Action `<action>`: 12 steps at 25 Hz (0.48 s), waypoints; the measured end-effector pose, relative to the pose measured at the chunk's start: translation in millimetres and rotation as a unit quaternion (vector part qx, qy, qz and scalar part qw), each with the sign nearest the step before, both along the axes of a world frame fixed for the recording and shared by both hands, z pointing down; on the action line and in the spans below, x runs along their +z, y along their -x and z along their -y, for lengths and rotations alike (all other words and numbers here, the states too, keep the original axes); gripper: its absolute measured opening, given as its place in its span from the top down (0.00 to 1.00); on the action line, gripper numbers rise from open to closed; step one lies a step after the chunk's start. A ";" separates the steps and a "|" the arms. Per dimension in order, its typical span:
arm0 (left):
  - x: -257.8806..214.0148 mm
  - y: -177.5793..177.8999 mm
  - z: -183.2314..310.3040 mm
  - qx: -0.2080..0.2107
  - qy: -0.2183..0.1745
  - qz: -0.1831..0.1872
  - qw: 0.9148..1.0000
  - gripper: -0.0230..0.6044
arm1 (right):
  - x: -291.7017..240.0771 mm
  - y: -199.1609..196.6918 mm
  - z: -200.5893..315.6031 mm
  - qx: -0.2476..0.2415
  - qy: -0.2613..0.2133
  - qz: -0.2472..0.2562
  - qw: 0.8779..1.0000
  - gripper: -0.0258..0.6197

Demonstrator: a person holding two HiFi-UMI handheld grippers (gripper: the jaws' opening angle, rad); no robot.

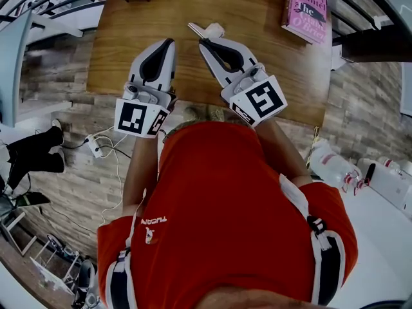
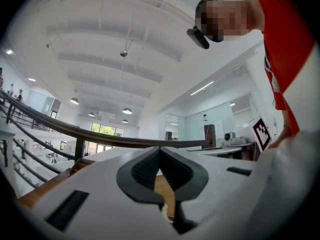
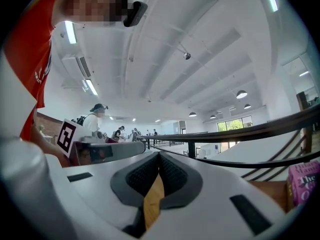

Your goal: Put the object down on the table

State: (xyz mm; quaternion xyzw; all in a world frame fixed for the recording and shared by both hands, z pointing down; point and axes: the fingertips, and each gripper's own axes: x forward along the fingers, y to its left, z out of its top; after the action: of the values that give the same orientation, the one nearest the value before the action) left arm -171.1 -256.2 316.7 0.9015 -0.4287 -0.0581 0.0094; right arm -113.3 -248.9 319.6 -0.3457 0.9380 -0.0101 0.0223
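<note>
The left gripper [image 1: 168, 44] and the right gripper [image 1: 203, 42] hang over the wooden desk [image 1: 283, 76], each with its fingers [image 2: 142, 171] clenched tip to tip on nothing. A small white object [image 1: 214, 29] lies on the desk just past the right gripper's tips. A pink book [image 1: 305, 11] sits at the far right corner.

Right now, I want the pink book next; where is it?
In the head view, the pink book lies near the wooden table's far right corner, beyond and right of the right hand-held gripper.
</note>
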 end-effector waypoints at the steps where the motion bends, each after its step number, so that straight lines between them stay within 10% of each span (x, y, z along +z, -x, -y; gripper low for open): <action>1: 0.3 0.1 -1.3 0.000 0.000 0.000 1.000 0.95 | -0.3 0.5 -1.1 0.000 -0.002 -0.001 1.000 0.92; 12: 4.2 4.9 -9.6 -0.008 0.000 0.001 1.000 0.95 | 1.9 7.9 -7.5 -0.009 -0.002 -0.002 1.000 0.92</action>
State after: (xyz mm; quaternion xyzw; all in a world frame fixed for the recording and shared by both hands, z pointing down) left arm -176.1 -246.6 320.9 0.8981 -0.4359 -0.0576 0.0084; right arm -121.2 -241.4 321.5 -0.3371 0.9412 -0.0072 0.0209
